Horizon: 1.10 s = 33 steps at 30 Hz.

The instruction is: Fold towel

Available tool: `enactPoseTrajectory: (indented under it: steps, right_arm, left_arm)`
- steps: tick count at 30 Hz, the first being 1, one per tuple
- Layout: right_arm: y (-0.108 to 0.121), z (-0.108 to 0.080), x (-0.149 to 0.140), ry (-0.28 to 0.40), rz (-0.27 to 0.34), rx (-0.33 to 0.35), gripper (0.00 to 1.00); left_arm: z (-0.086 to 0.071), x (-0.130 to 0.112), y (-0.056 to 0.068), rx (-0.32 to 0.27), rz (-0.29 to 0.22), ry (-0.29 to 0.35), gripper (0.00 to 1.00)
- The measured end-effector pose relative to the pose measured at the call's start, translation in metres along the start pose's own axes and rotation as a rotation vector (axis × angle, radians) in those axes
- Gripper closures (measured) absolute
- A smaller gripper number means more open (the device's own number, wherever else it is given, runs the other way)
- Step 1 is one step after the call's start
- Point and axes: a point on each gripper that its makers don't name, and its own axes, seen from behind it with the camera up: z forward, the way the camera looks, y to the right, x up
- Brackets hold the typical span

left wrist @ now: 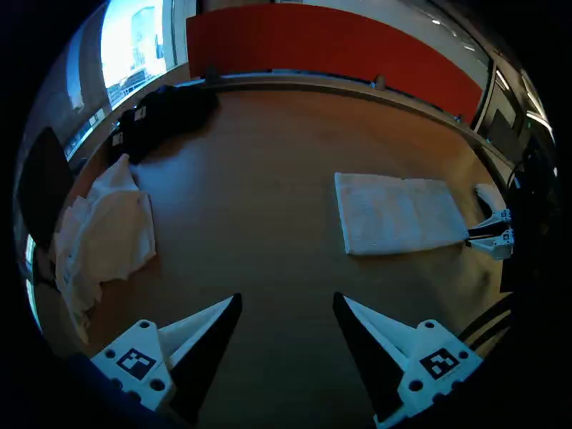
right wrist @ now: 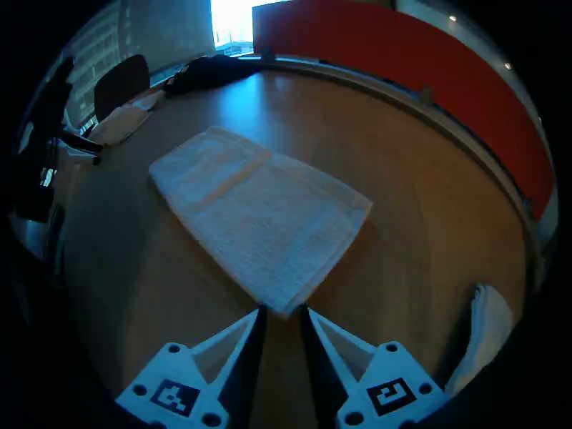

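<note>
A white towel (left wrist: pixel 400 213) (right wrist: pixel 257 214) lies folded into a flat rectangle on the wooden table (left wrist: pixel 272 186). My right gripper (right wrist: pixel 282 311) sits low at the towel's near corner. Its fingers stand a narrow gap apart, with the corner just at their tips, and the towel rests flat. In the left gripper view that same right gripper (left wrist: pixel 477 238) touches the towel's right corner. My left gripper (left wrist: pixel 286 300) hovers wide open over bare table, well short of the towel, with nothing between its fingers.
A loose pile of white towels (left wrist: pixel 107 229) (right wrist: pixel 121 121) lies at the table's far end, beside a black bag (left wrist: pixel 161 118) (right wrist: pixel 214 71). Another white towel (right wrist: pixel 490 329) rests near my right gripper. A red panel (left wrist: pixel 329 43) runs behind the table; a chair (right wrist: pixel 121 82) stands beyond it.
</note>
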Motion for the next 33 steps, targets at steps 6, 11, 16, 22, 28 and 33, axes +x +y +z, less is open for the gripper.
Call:
enactPoseTrajectory:
  steps: [6,11,16,22,28,33]
  right_arm:
    - [-0.002,0.001,-0.002,-0.002,0.001,0.012,0.79]
    - [-0.001,-0.001,-0.001,0.013,0.008,0.008,0.8]
    - [0.0,-0.005,0.004,0.027,0.009,0.002,0.8]
    - [0.006,-0.02,0.022,0.061,0.005,-0.019,0.81]
    - [0.014,-0.042,0.041,0.092,-0.023,-0.051,0.82]
    - [0.02,-0.06,0.056,0.114,-0.051,-0.074,0.82]
  left_arm:
    - [0.0,0.0,0.001,-0.001,0.003,-0.001,0.06]
    - [0.0,-0.002,0.002,-0.002,0.006,-0.004,0.06]
    - [0.001,-0.002,0.003,-0.004,0.008,-0.006,0.06]
    - [0.001,0.002,0.002,-0.003,0.009,-0.001,0.06]
    - [0.001,0.006,0.003,-0.003,0.007,0.005,0.06]
    - [0.001,0.008,0.003,-0.004,0.009,0.009,0.06]
